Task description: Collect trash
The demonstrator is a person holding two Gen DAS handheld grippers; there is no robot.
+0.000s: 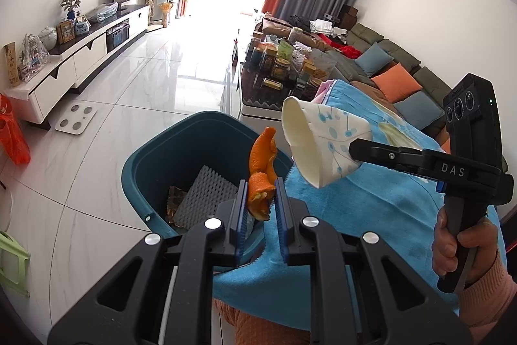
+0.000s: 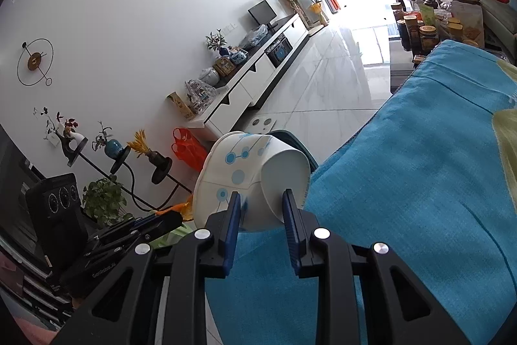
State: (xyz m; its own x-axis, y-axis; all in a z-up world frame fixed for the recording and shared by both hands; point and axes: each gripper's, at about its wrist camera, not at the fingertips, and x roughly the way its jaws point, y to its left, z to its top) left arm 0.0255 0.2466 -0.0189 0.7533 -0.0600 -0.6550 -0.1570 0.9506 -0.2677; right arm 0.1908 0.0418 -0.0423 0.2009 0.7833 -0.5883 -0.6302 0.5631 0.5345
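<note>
My left gripper [image 1: 261,188] is shut on a curled strip of orange peel [image 1: 260,172], held over the near rim of a teal trash bin [image 1: 155,151]. Inside the bin lie a grey foam pad [image 1: 206,194] and a brown wrapper [image 1: 173,202]. My right gripper [image 2: 262,201] is shut on a crushed white paper cup with blue dots [image 2: 248,180]. In the left wrist view the paper cup [image 1: 320,138] hangs to the right of the peel, above the edge of a blue cloth [image 1: 371,209], pinched by the right gripper [image 1: 352,149] in a person's hand [image 1: 458,244].
The blue cloth [image 2: 420,183] covers a table beside the bin. Behind it a coffee table [image 1: 258,105] carries several jars, and a sofa [image 1: 404,70] runs along the right wall. A white TV cabinet [image 1: 80,60], a bathroom scale [image 1: 76,119] and an orange bag [image 1: 13,131] stand left on the tiled floor.
</note>
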